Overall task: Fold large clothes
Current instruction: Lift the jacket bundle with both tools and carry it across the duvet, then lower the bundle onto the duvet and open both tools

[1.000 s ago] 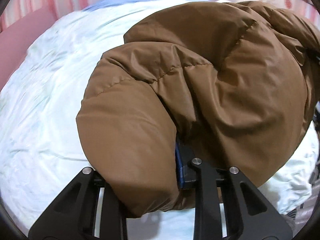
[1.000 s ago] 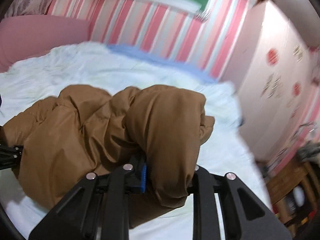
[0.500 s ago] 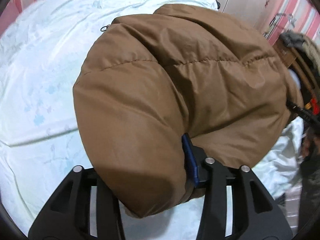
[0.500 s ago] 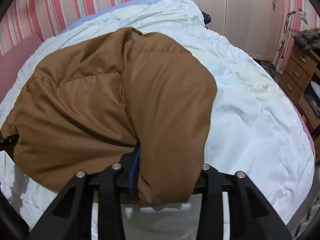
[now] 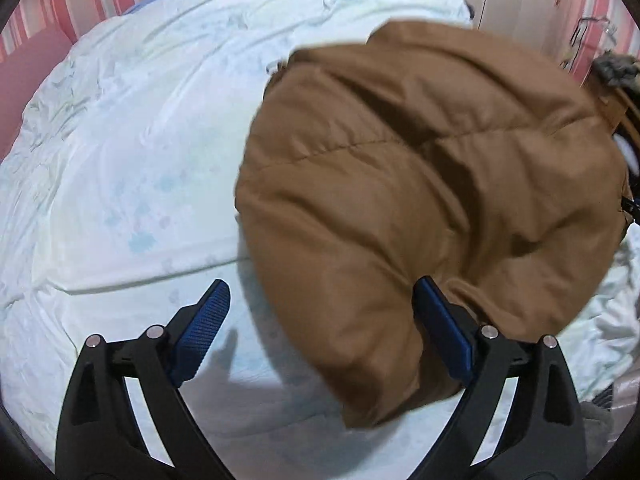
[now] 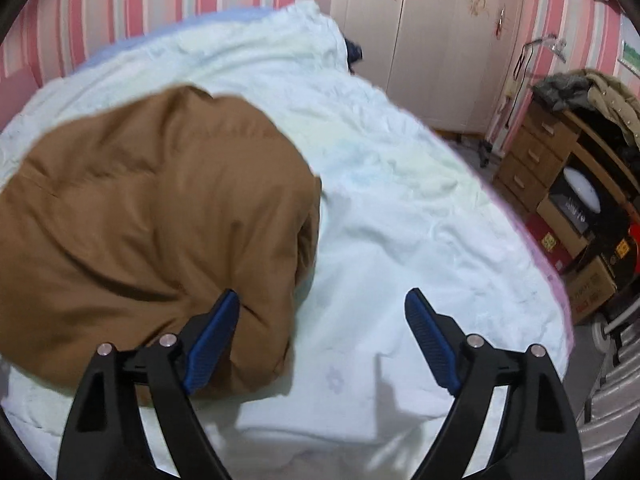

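A brown padded jacket (image 5: 420, 184) lies in a bundled heap on the pale bed quilt (image 5: 132, 168). My left gripper (image 5: 322, 300) is open; the jacket's near lobe sits between its blue pads, against the right pad (image 5: 440, 320). In the right wrist view the same jacket (image 6: 152, 220) fills the left half. My right gripper (image 6: 322, 308) is open too, its left pad (image 6: 212, 340) over the jacket's near edge and its right pad (image 6: 430, 336) over bare quilt (image 6: 400, 220).
Pink striped walls and a pink headboard (image 5: 28, 76) border the bed. A white wardrobe (image 6: 432, 40) stands behind it. To the right are a wooden drawer unit (image 6: 532, 152), cardboard boxes (image 6: 588, 284) and clothes piled on a desk (image 6: 600, 92).
Both grippers were shut on folds of the jacket and have opened and let it go. The jacket has dropped onto the quilt and slid off to one side of each view.
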A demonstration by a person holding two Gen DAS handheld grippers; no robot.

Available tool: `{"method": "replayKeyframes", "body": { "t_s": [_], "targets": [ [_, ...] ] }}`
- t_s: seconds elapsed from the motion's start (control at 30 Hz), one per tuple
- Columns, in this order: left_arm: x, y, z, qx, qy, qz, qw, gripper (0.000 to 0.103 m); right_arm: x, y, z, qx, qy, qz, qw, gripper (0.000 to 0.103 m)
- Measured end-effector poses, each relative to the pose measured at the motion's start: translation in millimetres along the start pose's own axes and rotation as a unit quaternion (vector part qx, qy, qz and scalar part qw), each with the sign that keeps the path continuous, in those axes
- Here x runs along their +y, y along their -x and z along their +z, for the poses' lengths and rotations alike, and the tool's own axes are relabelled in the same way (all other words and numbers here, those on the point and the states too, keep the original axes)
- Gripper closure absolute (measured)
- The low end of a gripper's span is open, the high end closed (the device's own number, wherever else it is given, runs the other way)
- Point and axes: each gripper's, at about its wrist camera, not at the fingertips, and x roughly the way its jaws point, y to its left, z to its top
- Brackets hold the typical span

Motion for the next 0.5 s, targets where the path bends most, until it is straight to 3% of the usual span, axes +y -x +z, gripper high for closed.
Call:
{"method": "replayKeyframes", "body": {
  "t_s": [0.1, 0.2, 0.3, 0.4, 0.5],
  "targets": [
    [-19, -13, 1, 0.004, 0.003, -0.004, 1.0, 0.009, 3, -14, -6, 0.005, 0.007, -0.013, 1.0, 0.015],
    [-3, 2, -1, -0.003, 0.006, -0.009, 0.9999, 0.009, 2, 2, -3, -0.013, -0.004, -0.018, 1.0, 0.015],
    [6, 28, -4, -0.029, 0.011, -0.014, 0.9994, 0.004, 8, 54, -8, -0.08, -0.012, -0.02, 0.997, 0.013],
    [12, 58, -3, -0.066, 0.015, -0.02, 0.9975, 0.003, 29, 100, -8, -0.131, -0.016, 0.011, 0.991, 0.004],
    [17, 89, 0, -0.103, 0.026, -0.021, 0.9942, 0.003, 66, 140, -7, -0.177, -0.017, 0.046, 0.983, 0.002]
  ]
}}
